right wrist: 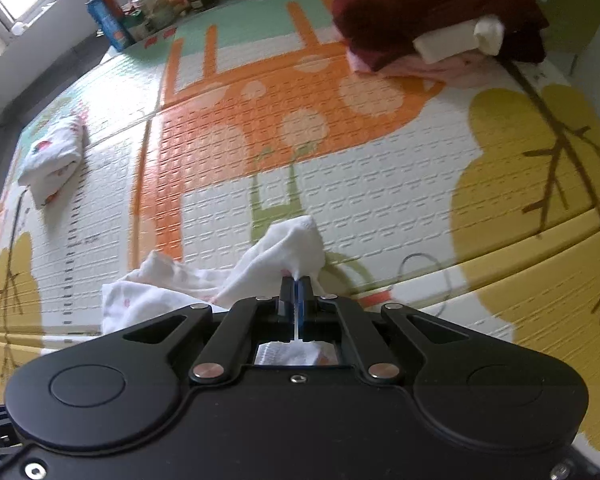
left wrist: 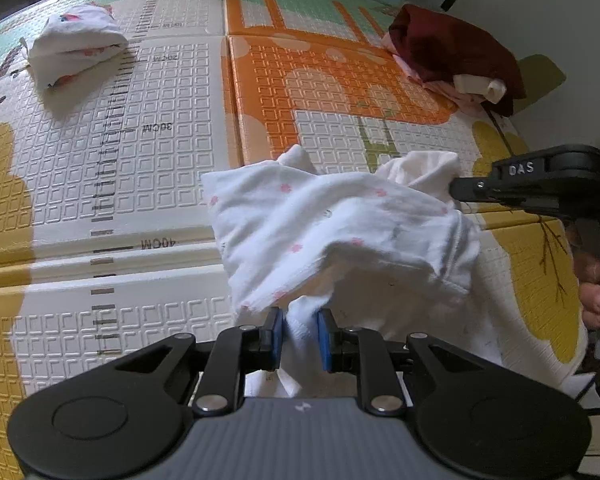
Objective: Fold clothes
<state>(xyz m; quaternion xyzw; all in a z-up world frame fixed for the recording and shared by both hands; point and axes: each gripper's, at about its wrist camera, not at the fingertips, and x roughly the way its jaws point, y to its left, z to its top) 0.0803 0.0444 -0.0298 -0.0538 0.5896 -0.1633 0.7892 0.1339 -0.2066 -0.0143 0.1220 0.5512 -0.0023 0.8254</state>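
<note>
Left wrist view: the left gripper (left wrist: 300, 334) has its blue pads (left wrist: 277, 330) clenched on a bunched fold of the white garment (left wrist: 324, 224), a light cloth with small pink flowers. The cloth rises from the jaws and spreads ahead of them, its far hem draped over the play mat (left wrist: 148, 168). To the right of the jaws and further out, the right gripper (left wrist: 458, 192) meets the garment's far right corner; part of a hand (left wrist: 592, 292) shows on its handle. Ahead and left of the jaws the mat lies bare for a wide stretch, crossed by a seam and a printed ruler. Far ahead on the left sits a folded white bundle (left wrist: 78, 46); far ahead on the right, near the mat's edge, is a dark red pile (left wrist: 456, 56) lying on pink cloth.

Right wrist view: the right gripper (right wrist: 297, 288) is clamped tight on a thin edge of the white garment (right wrist: 288, 252), which peaks just ahead of the jaws and trails down to their left, where it lies crumpled on the play mat (right wrist: 380, 208). Ahead and to the right of the jaws the mat is open. The folded white bundle (right wrist: 54, 160) lies far to the left, the dark red pile (right wrist: 432, 8) far ahead on the right. Beyond the mat's far edge stand a blue carton (right wrist: 108, 20) and blurred clutter.
</note>
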